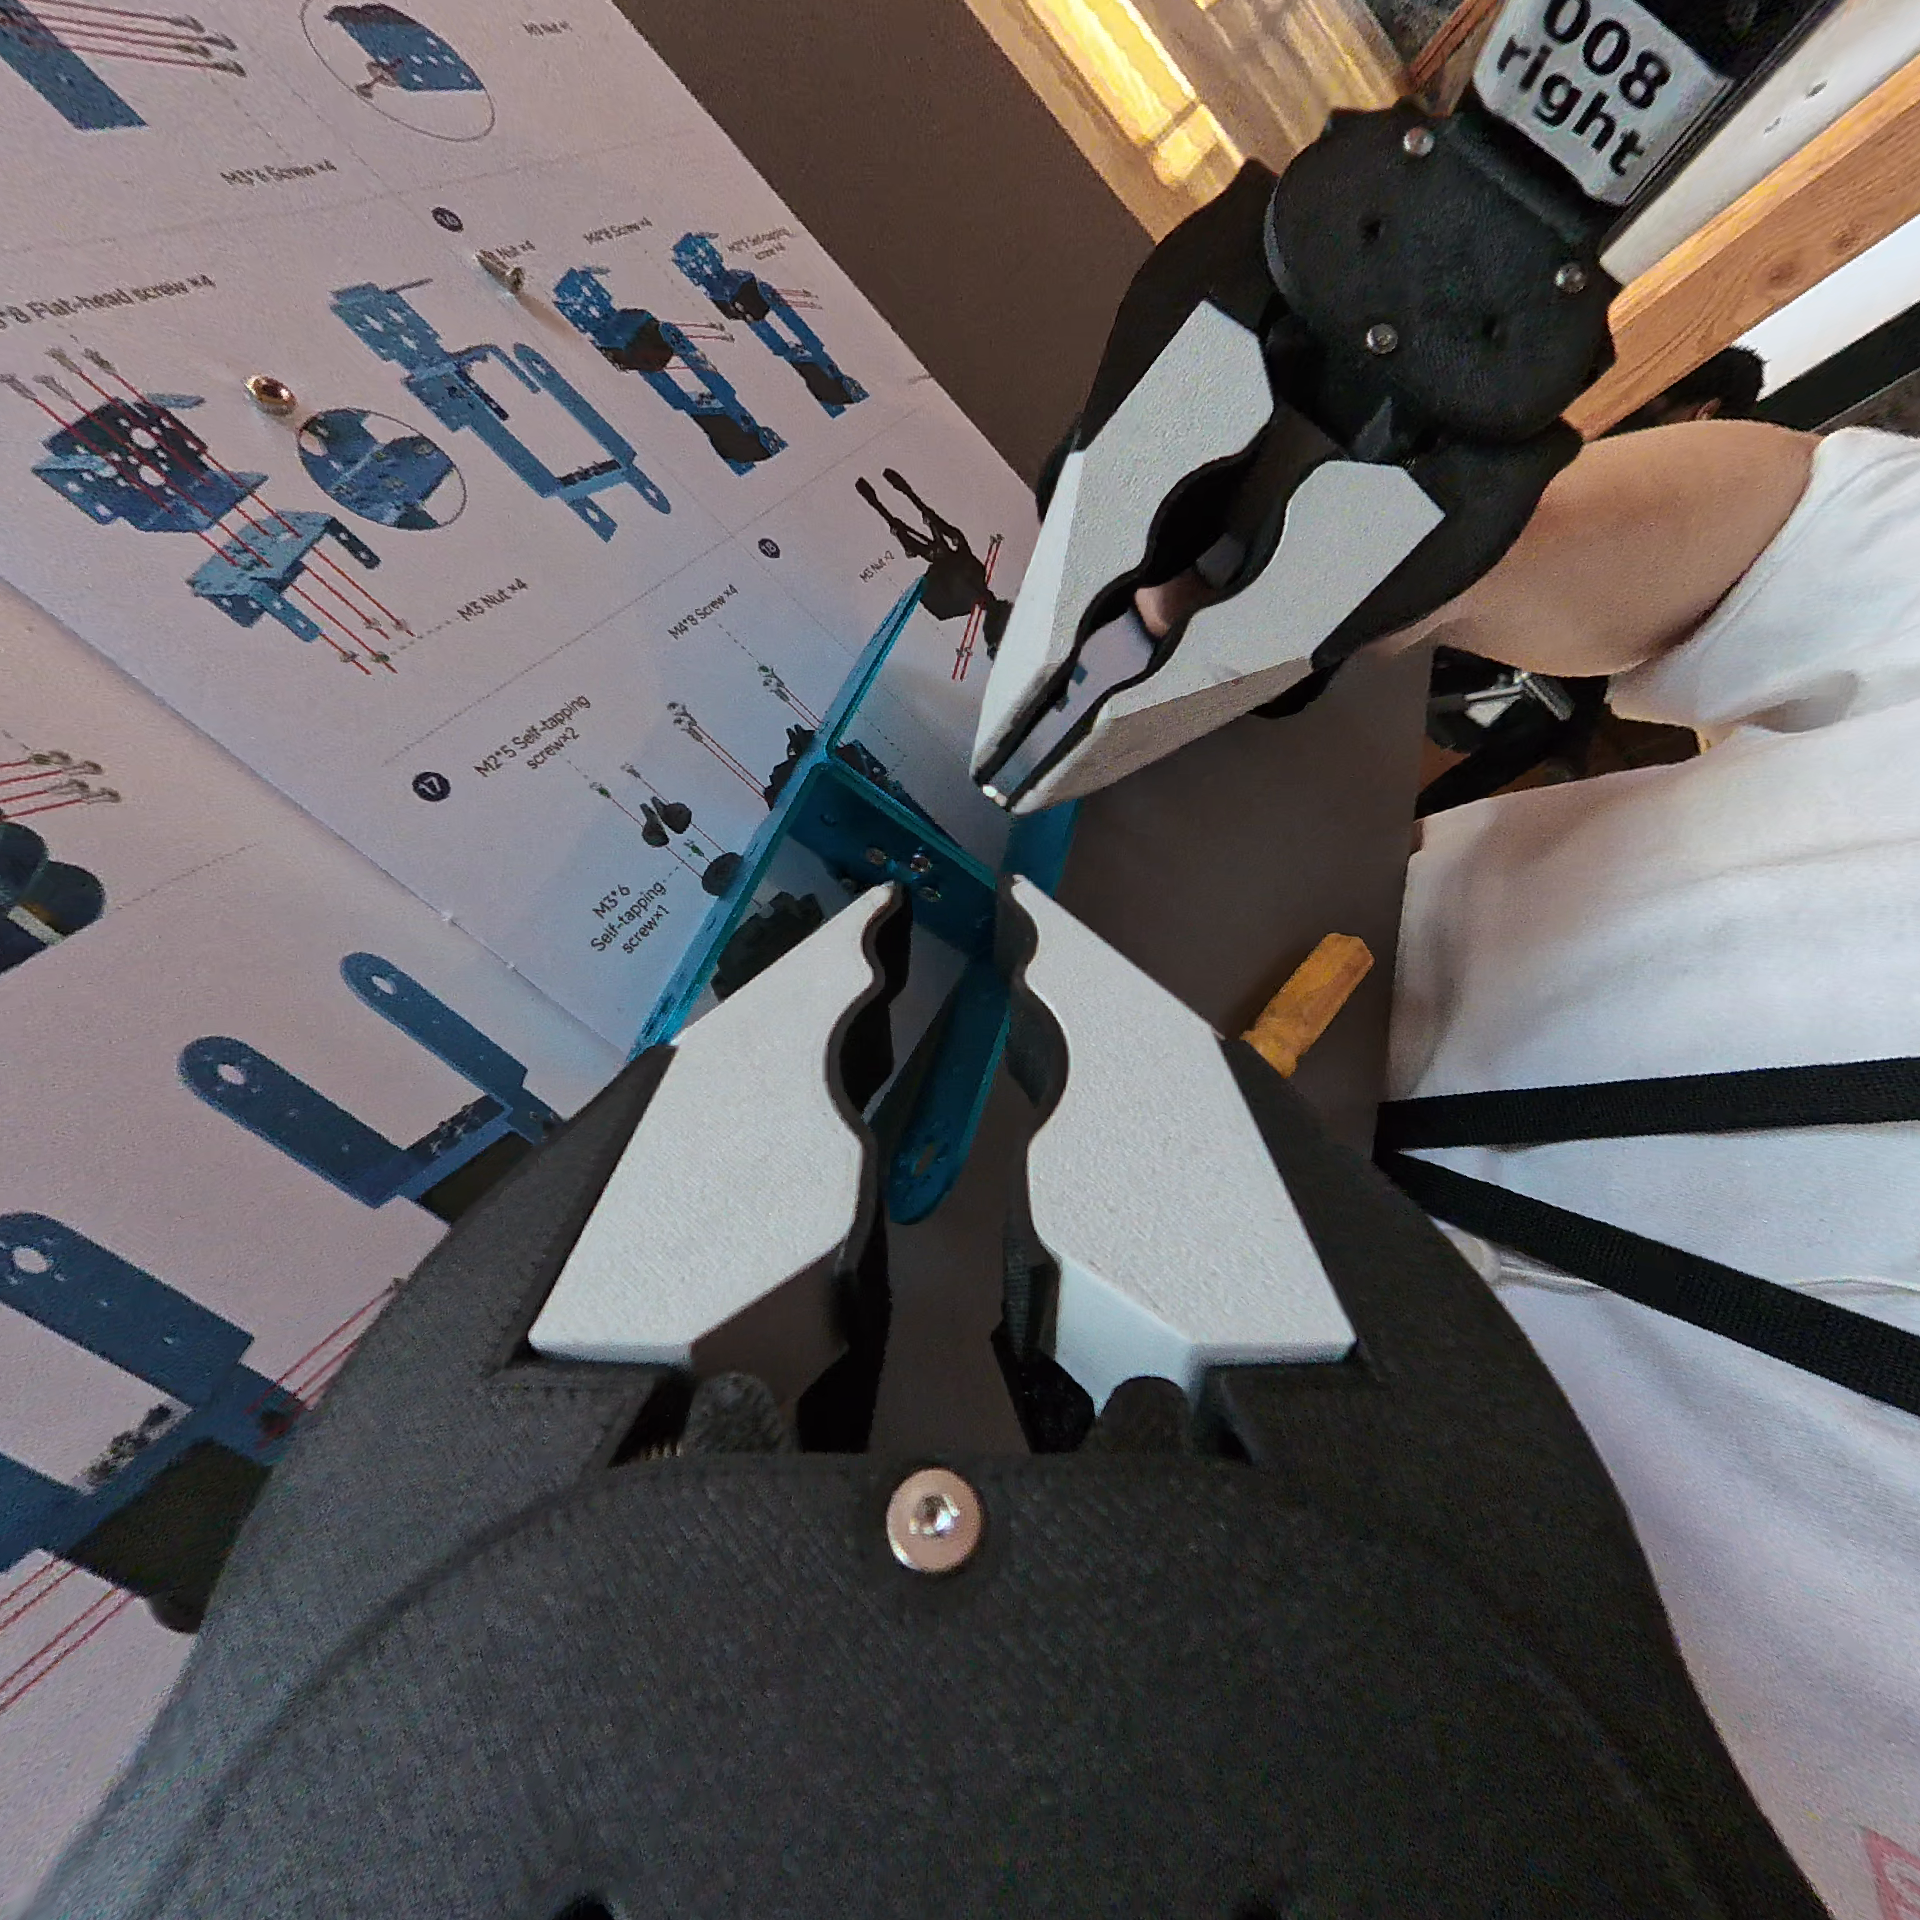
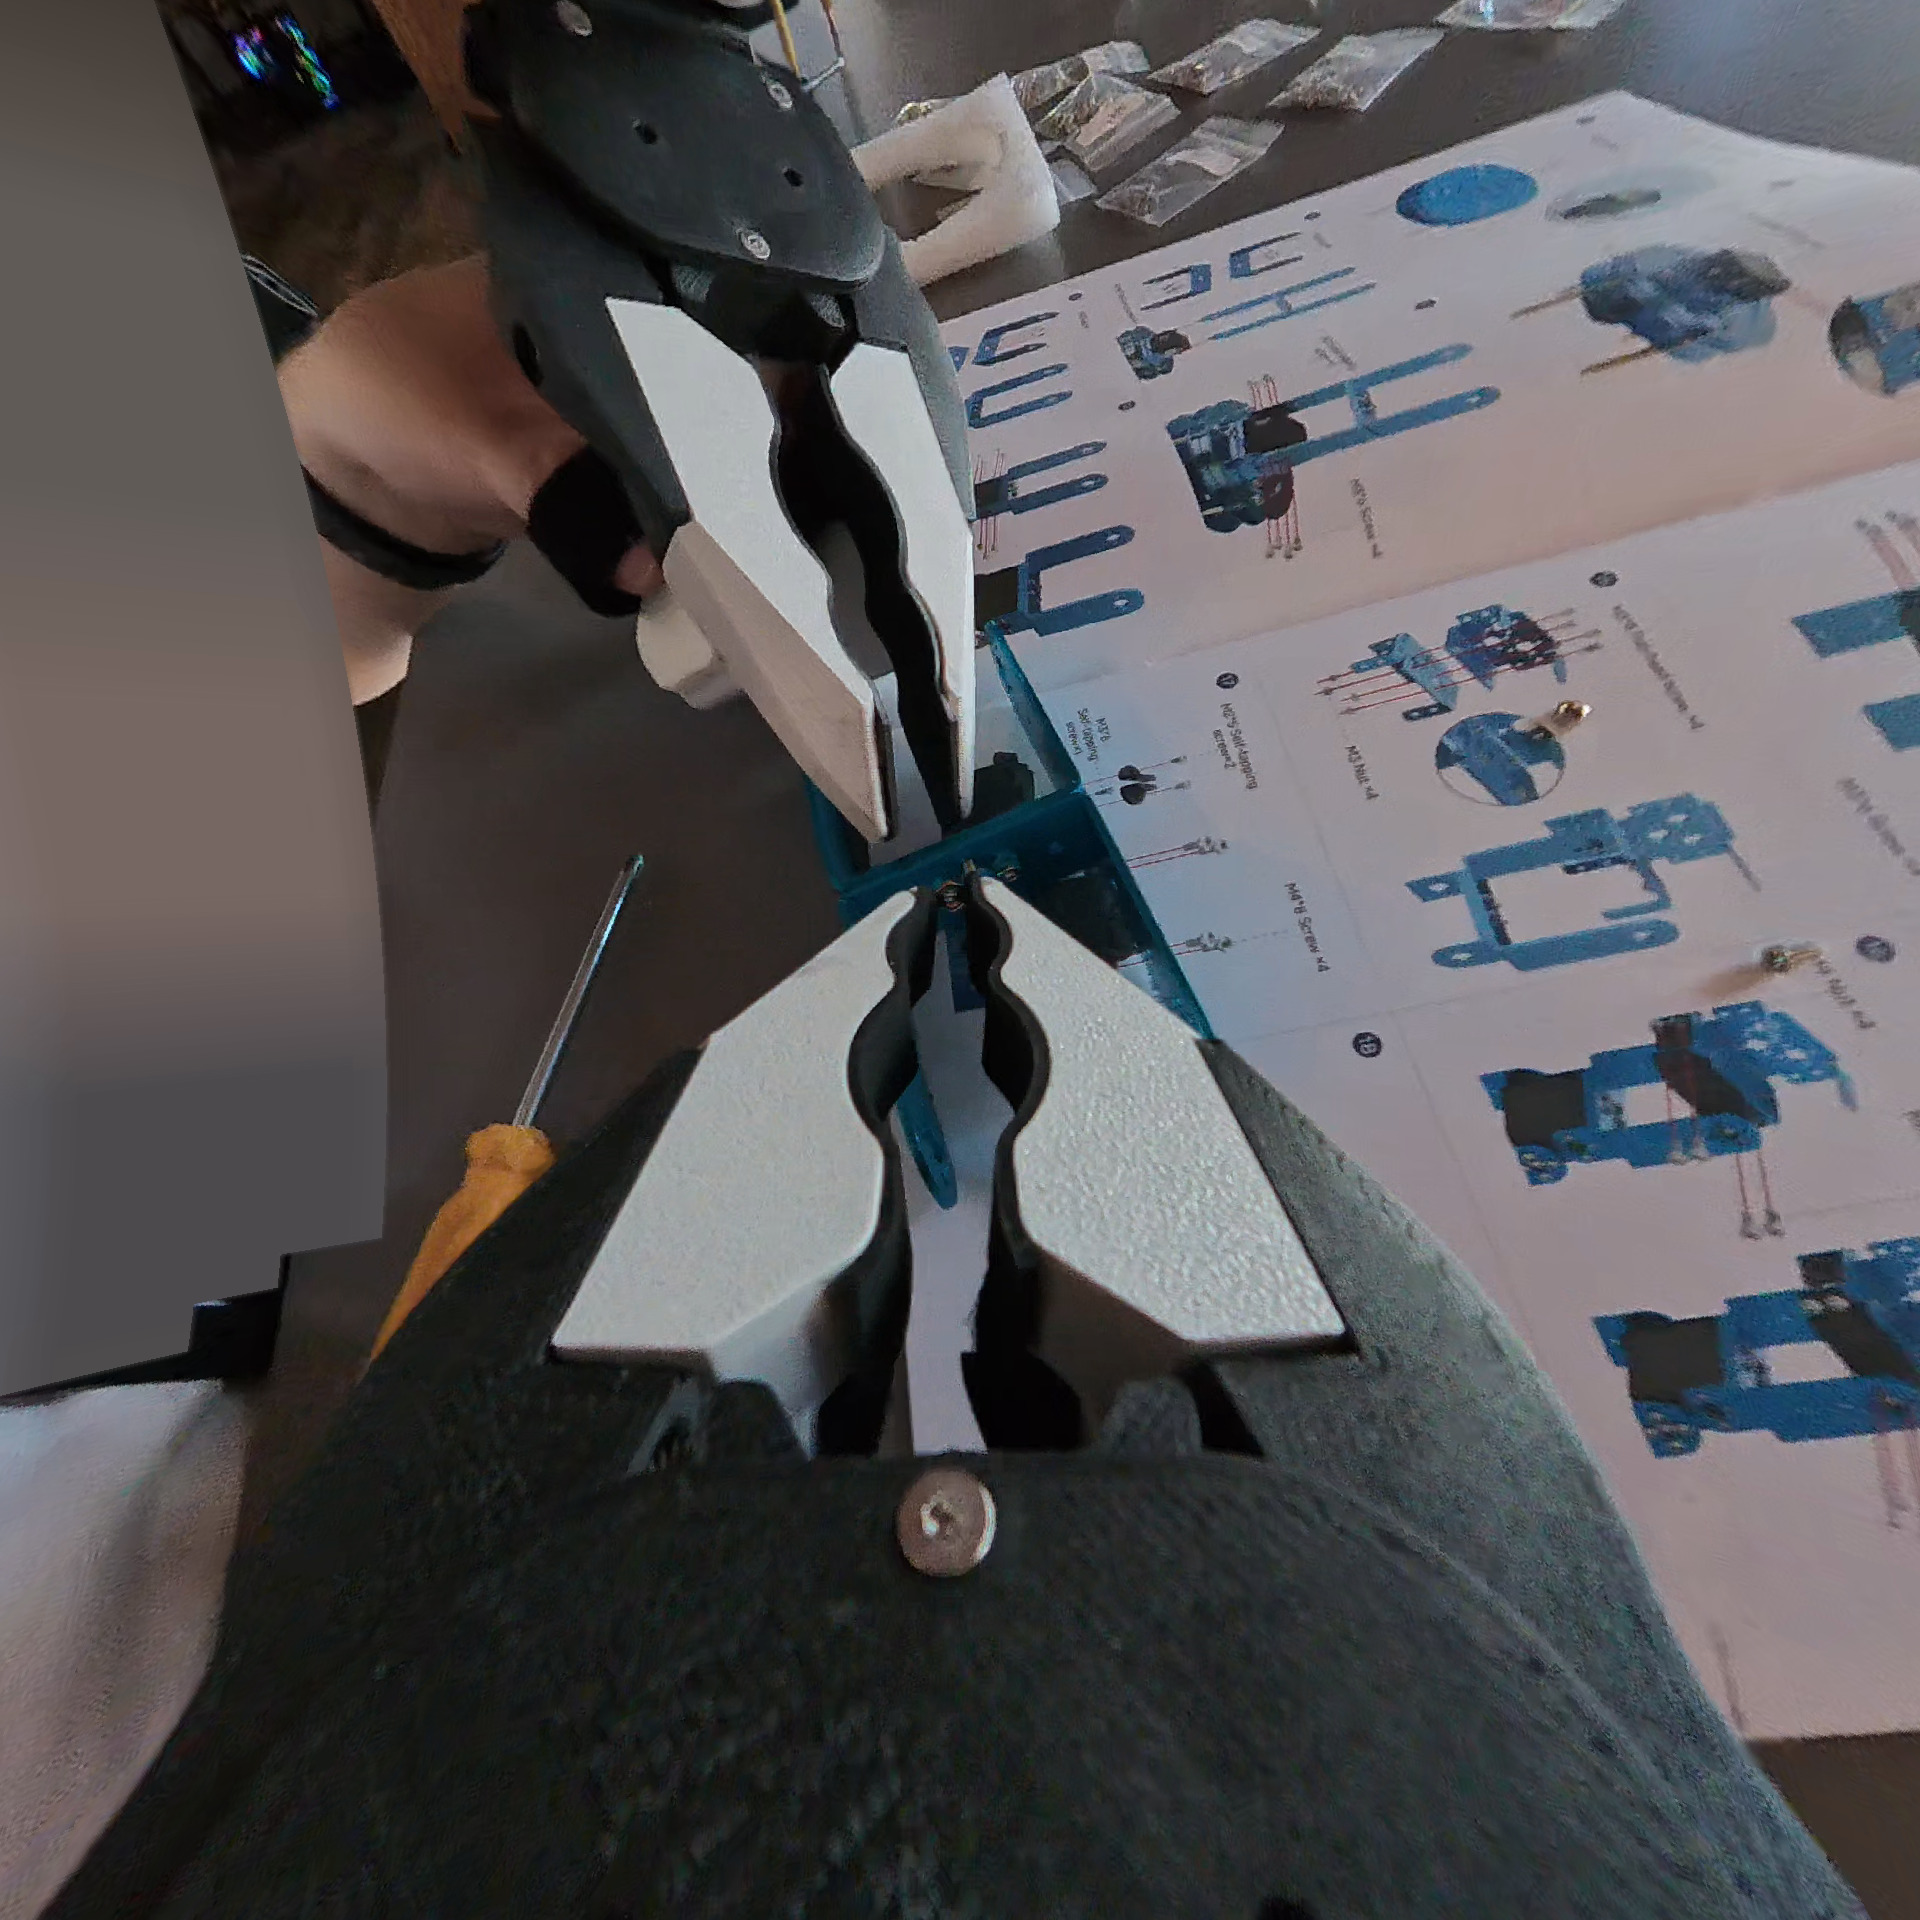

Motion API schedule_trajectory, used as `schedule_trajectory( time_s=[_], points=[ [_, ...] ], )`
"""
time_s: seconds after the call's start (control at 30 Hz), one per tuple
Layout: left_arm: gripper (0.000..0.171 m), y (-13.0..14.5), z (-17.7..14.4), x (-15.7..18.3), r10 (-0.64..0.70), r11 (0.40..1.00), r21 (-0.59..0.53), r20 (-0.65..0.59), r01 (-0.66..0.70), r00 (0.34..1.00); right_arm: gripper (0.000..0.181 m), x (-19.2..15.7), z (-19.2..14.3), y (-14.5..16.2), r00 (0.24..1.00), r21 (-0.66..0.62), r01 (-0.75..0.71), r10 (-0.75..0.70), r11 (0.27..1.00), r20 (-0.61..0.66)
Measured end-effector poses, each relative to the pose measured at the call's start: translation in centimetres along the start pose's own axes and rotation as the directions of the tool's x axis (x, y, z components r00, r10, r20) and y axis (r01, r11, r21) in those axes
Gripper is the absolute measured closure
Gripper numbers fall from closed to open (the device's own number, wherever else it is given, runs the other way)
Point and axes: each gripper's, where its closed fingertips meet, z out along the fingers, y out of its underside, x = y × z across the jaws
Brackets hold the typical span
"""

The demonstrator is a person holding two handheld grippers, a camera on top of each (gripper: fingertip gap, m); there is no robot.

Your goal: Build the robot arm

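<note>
A blue metal bracket (image 1: 831, 805) stands on the printed instruction sheet (image 1: 499, 644) at the table's edge. My left gripper (image 1: 954, 891) is shut on the bracket, with one of its blue plates running between the fingers. In the right wrist view the left gripper (image 2: 920, 821) comes down from above onto the bracket (image 2: 1039, 842). My right gripper (image 2: 951, 891) is shut on a small screw (image 2: 958, 881) at its fingertips, held against the bracket's holed face. In the left wrist view the right gripper (image 1: 1003, 795) hovers just above the bracket with a shiny speck at its tip.
An orange-handled screwdriver (image 2: 499, 1174) lies on the dark table (image 2: 582, 790) beside the bracket. A loose nut (image 1: 268, 391) and screw (image 1: 502, 268) rest on the sheet. Small parts bags (image 2: 1174, 114) and a white foam piece (image 2: 956, 177) sit at the back. A person in white (image 1: 1662, 935) is close. Only a small space, under 4 cm, lies between the two pairs of fingers.
</note>
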Motion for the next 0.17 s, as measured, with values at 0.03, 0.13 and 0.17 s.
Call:
schedule_trajectory(
  time_s=[0.03,0.13,0.17],
  points=[
    [0.157,-0.1,-0.1,0.2,-0.003,1.000,0.013,-0.014,0.003,1.000,0.177,0.0,-0.2,-0.2,0.999,0.016,0.031,-0.031,0.999,-0.006],
    [0.156,-0.9,-0.6,1.2,-0.007,0.998,0.066,-0.070,0.012,0.997,0.177,-0.9,-0.9,-1.5,0.996,0.099,0.060,-0.066,0.993,0.058],
    [0.156,-1.3,-0.8,1.6,-0.007,0.996,0.092,-0.097,0.016,0.995,0.177,-1.4,-1.3,-2.2,0.994,0.144,0.063,-0.075,0.988,0.081]
  ],
)
